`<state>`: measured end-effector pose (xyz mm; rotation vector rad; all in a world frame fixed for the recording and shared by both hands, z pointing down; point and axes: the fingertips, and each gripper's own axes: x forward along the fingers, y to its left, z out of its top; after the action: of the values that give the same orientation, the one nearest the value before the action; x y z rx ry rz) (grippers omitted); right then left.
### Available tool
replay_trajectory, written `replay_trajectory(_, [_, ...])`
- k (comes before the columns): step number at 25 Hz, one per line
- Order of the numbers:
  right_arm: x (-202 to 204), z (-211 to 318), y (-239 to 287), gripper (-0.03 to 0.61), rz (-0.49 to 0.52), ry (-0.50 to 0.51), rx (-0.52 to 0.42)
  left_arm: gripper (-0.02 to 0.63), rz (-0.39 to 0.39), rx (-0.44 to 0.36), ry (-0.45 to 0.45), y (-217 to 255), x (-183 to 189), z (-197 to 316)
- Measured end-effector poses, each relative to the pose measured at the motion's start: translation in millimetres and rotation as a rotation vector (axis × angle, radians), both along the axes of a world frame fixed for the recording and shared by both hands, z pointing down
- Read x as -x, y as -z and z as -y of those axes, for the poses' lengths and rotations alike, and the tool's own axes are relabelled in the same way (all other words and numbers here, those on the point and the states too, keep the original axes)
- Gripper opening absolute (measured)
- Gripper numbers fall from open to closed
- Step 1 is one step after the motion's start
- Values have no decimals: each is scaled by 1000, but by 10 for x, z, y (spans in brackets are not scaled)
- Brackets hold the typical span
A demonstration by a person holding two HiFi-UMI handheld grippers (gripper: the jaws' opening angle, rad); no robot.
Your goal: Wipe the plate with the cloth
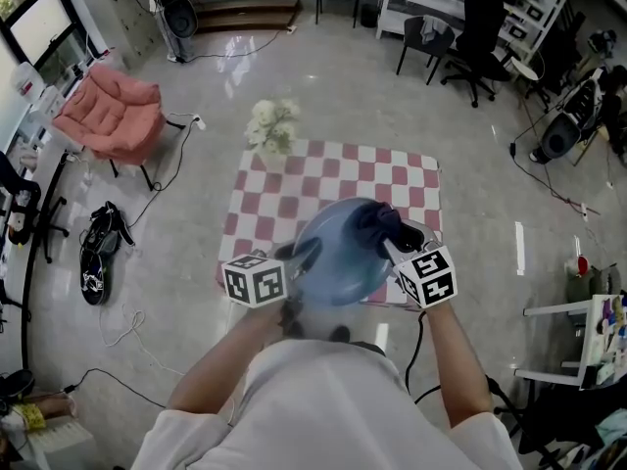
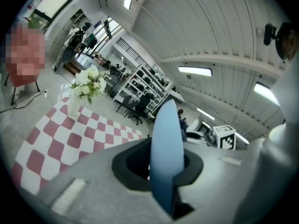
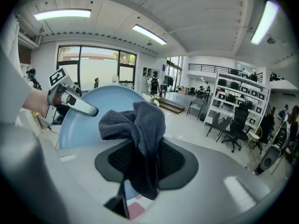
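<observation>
The table (image 1: 333, 176), spread with a red-and-white checked cover, is the biggest thing here, and everything else sits around it. Off to the table's left, well apart on the grey floor, stands a pink cushioned chair (image 1: 110, 116).

Over the table's near edge the pale blue plate (image 1: 335, 255) is held in the air, clear of the checked cover. It stands edge-on to the left gripper's own camera (image 2: 166, 141) and shows its broad face to the right gripper's (image 3: 86, 125).

At the table's far left corner a pale vase (image 2: 73, 108) stands upright with a bunch of white flowers (image 1: 271, 125) in it.

A dark blue-grey cloth (image 3: 136, 125) is bunched in front of the plate's face, towards its right side as seen from the head view (image 1: 378, 223).

The left gripper (image 2: 167, 174) has its jaws closed on the plate's rim, at the plate's left side. The right gripper (image 3: 144, 164) has its jaws pinched on the hanging folds of the cloth, with a crumpled wad standing up above them. Each gripper carries a white cube with black square markers; the right one (image 1: 427, 275) is just off the table's near right corner.
</observation>
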<state>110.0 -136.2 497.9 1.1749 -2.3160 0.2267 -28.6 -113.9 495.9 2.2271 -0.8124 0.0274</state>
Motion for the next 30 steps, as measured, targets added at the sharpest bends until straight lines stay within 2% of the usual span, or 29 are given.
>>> replay_trajectory(6, [-37,-3,-82,135,-131,36,-41,43,1,-2,3,-16,-22,45])
replay_trajectory(9, [-26,-41,-181,135,-176,60,-25,43,-9,-9,20,12,14,82])
replay_trajectory(19, [41,-152,-365,135,-146,98,18,44,-24,-46,60,161,77,187])
replay_trajectory(30, [99,-299,-472,135,-27,91,96,47,-37,-68,82,233,44,197])
